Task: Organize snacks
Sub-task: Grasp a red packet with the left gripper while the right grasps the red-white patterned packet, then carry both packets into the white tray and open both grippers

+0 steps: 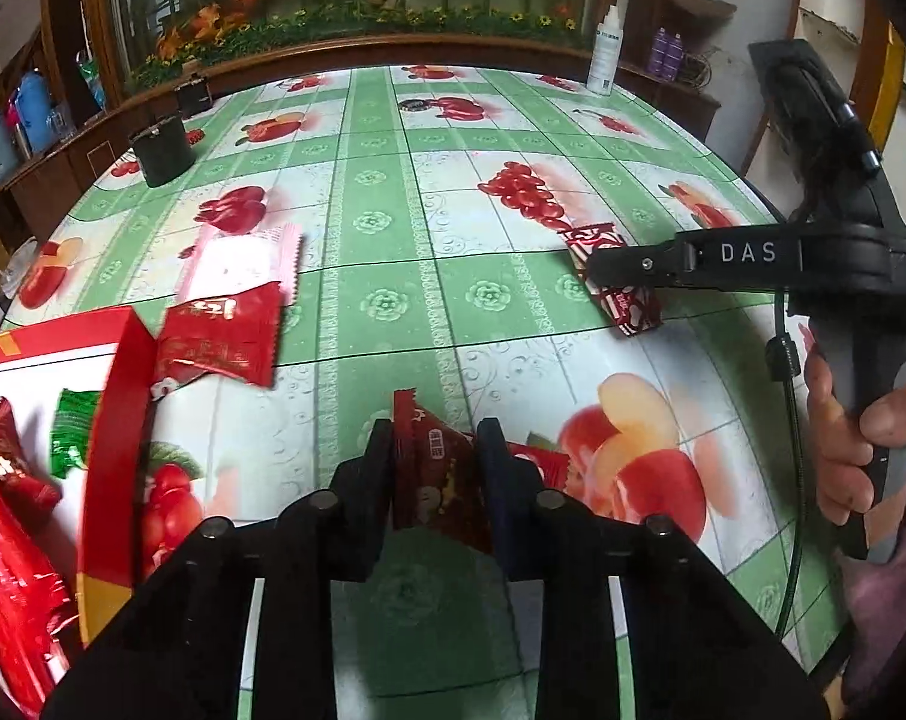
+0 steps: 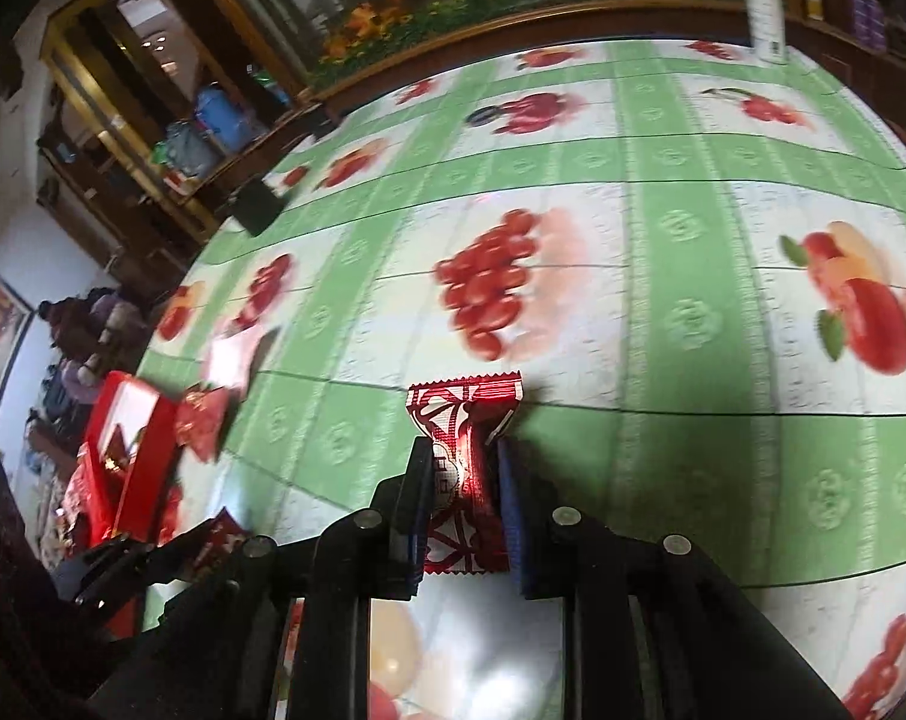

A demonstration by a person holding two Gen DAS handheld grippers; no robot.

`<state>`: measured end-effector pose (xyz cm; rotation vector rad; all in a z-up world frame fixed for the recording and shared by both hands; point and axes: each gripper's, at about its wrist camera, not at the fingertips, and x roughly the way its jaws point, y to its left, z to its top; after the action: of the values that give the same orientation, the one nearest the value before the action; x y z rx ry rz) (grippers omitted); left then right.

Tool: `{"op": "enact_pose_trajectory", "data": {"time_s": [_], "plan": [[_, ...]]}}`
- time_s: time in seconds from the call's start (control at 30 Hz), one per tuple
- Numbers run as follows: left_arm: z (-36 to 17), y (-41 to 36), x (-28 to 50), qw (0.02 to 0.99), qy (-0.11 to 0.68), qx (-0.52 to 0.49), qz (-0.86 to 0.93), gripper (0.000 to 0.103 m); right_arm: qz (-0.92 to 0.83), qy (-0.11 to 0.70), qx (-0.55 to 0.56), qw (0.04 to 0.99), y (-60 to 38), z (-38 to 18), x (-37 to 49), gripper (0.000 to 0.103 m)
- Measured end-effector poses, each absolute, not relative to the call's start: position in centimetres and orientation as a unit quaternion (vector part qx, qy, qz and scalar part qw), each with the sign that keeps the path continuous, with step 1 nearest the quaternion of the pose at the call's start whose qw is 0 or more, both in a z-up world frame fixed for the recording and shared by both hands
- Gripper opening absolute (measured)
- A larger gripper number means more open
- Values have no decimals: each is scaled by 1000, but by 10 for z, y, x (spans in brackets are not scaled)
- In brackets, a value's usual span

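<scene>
At the bottom centre of the left wrist view, the left gripper [image 1: 434, 462] is clamped on a dark red snack packet [image 1: 438, 468], held upright between the two pads, probably for transfer. The red box [image 1: 117, 384] sits at the lower left of the frame, with a green packet [image 1: 72, 432] and several red packets [image 1: 9, 462] already inside. A red sachet [image 1: 222, 342] lies against the box's near wall, and a pink wrapper [image 1: 240, 267] lies just behind it; both sit beside the likely approach path to the box. At the right of the frame the right gripper [image 1: 618, 267] reaches across the fruit-print tablecloth [image 1: 393, 240] over a red-and-white patterned wrapper [image 1: 615, 279]. A dark cup [image 1: 165, 150] and a white bottle [image 1: 606, 54] stand well apart at the upper edge.

At the bottom centre of the right wrist view, the right gripper [image 2: 465, 480] is closed on the red-and-white patterned wrapper [image 2: 462, 456], gripped lengthwise across its middle; its serrated far end projects beyond the pads. Whether it has cleared the cloth cannot be determined. The red box [image 2: 147, 456] lies at the left edge, with the red sachet [image 2: 204, 426] beside it.
</scene>
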<state>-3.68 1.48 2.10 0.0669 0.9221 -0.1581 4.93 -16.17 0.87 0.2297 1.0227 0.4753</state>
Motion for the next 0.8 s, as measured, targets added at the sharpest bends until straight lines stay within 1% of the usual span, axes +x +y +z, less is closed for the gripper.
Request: {"op": "enact_pose_trajectory", "data": {"time_s": [0.17, 0.2, 0.23, 0.27, 0.4, 0.57, 0.8], "plan": [[27, 24, -46, 897, 435, 22, -77, 22, 253, 487, 125, 827, -151, 7, 44, 21], [31, 26, -48, 898, 432, 18, -78, 21, 259, 487, 128, 824, -147, 7, 43, 21], [37, 29, -52, 903, 423, 17, -79, 17, 266, 487, 130, 822, -144, 7, 41, 21], [43, 31, -55, 906, 415, 19, -77, 17, 272, 485, 132, 820, -141, 8, 40, 21], [60, 46, -63, 917, 393, 14, -67, 17, 307, 467, 138, 818, -121, 16, 32, 21], [76, 69, -75, 926, 373, -5, -52, 17, 353, 440, 170, 808, -103, 29, 23, 21], [112, 122, -104, 948, 317, -11, 17, 17, 423, 403, 187, 790, -55, 46, 5, 20]]}}
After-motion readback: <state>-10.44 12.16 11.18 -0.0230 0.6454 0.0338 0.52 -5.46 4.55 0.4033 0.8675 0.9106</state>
